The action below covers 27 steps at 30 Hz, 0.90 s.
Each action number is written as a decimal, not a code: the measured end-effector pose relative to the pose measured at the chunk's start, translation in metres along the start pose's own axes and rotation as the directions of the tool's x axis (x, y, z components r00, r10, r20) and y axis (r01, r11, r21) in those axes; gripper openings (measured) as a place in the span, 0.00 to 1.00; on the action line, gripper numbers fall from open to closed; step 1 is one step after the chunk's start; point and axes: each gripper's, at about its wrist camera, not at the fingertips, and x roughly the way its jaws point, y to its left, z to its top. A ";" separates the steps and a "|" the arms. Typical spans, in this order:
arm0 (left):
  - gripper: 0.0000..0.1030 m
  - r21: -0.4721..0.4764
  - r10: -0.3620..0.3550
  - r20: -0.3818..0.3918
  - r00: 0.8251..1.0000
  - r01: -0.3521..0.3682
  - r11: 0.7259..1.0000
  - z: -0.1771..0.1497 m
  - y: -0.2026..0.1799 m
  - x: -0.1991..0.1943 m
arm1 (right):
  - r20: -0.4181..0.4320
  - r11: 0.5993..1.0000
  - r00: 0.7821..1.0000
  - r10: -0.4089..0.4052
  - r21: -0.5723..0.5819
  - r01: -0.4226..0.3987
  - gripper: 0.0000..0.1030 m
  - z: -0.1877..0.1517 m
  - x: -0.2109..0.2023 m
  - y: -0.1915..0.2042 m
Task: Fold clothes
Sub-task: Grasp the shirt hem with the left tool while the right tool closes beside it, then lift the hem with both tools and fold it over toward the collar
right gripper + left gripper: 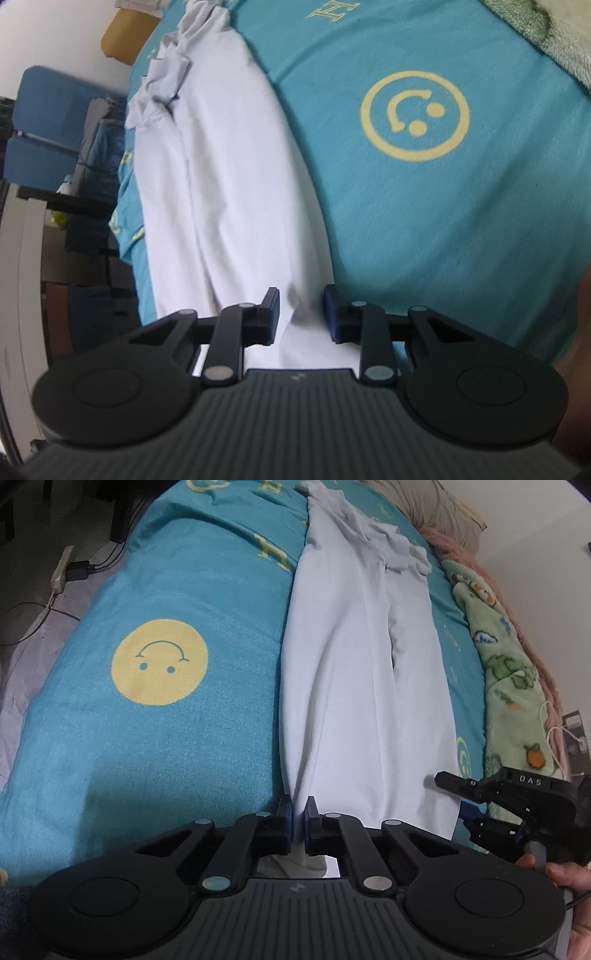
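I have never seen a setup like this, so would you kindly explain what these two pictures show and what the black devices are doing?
There is no robot here: a person holds a two-finger gripper in each hand, and each picture comes from a fisheye camera on one gripper, looking along its fingers. On a bed, a white garment lies folded lengthwise on a teal blanket printed with yellow smiley faces. In the left wrist view, the left gripper is pinched shut on the garment's near edge. The right gripper is open in its own view, its fingers either side of the garment's other near corner, not yet closed.
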 end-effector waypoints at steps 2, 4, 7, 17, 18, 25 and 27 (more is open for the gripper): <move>0.08 -0.013 0.010 -0.005 1.000 -0.010 1.000 0.000 0.002 0.002 | 0.008 1.000 1.000 -0.003 -0.012 0.003 0.29 -0.006 -0.003 0.002; 0.17 -0.026 0.023 -0.016 1.000 -0.023 0.999 0.004 0.003 0.008 | 0.023 0.999 0.999 -0.032 -0.029 0.033 0.30 -0.012 -0.003 0.004; 0.32 -0.025 0.025 -0.029 0.999 -0.025 0.999 0.008 0.003 0.014 | 0.044 0.994 0.995 -0.092 -0.053 0.094 0.33 -0.018 -0.001 0.008; 0.51 0.087 0.023 -0.062 0.998 -0.018 0.996 0.004 -0.017 0.027 | 0.068 0.971 0.980 -0.189 -0.134 0.197 0.56 -0.031 0.007 0.020; 0.51 0.096 0.026 -0.065 0.998 -0.020 0.995 0.004 -0.019 0.029 | 0.063 0.967 0.978 -0.201 -0.147 0.208 0.56 -0.033 0.008 0.022; 0.05 0.091 0.057 -0.038 0.998 -0.054 0.994 0.006 -0.032 0.030 | 0.013 0.959 0.979 -0.202 -0.202 0.201 0.30 -0.051 0.006 0.033; 0.05 0.041 0.000 -0.001 1.000 0.000 0.999 0.006 -0.028 0.017 | 0.001 0.970 0.988 -0.157 -0.190 0.154 0.16 -0.053 -0.001 0.034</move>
